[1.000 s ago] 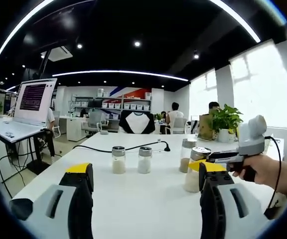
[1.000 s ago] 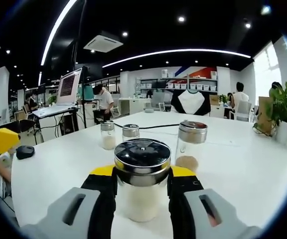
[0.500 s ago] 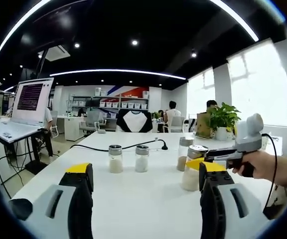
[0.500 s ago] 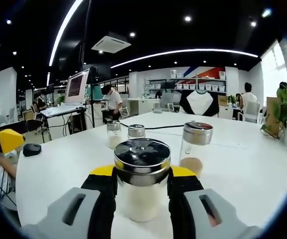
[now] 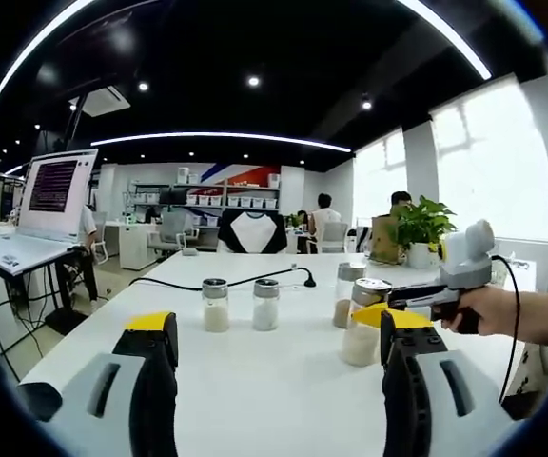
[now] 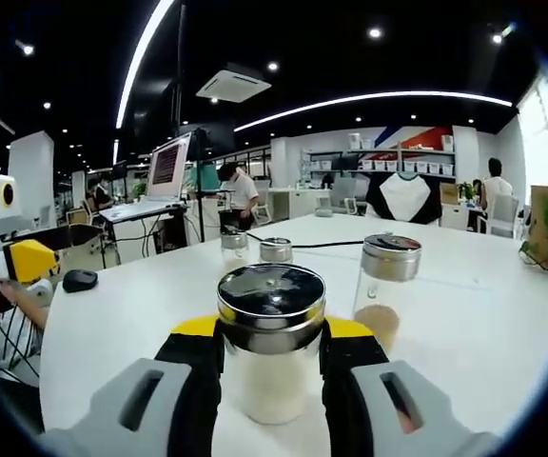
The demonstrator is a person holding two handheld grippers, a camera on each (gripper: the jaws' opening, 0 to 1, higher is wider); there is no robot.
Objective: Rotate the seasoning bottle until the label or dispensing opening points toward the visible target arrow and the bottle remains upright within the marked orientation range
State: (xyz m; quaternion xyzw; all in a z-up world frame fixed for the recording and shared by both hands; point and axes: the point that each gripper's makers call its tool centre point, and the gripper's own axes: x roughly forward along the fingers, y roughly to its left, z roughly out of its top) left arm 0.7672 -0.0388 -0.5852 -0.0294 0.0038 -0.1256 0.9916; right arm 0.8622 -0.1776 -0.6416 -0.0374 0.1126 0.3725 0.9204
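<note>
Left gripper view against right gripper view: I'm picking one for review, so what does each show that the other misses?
Left gripper view: open left tongs, a hand holding the right tongs from the side. Right gripper view: right tongs shut on the bottle, its lid close up, a mouse. Both: white table, brown-spice jar, laptop.

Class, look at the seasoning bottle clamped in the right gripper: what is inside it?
The seasoning bottle holds a whitish powder, visible between the jaws of the right gripper. Its metal lid hides the top; the jaws cover its sides.
</note>
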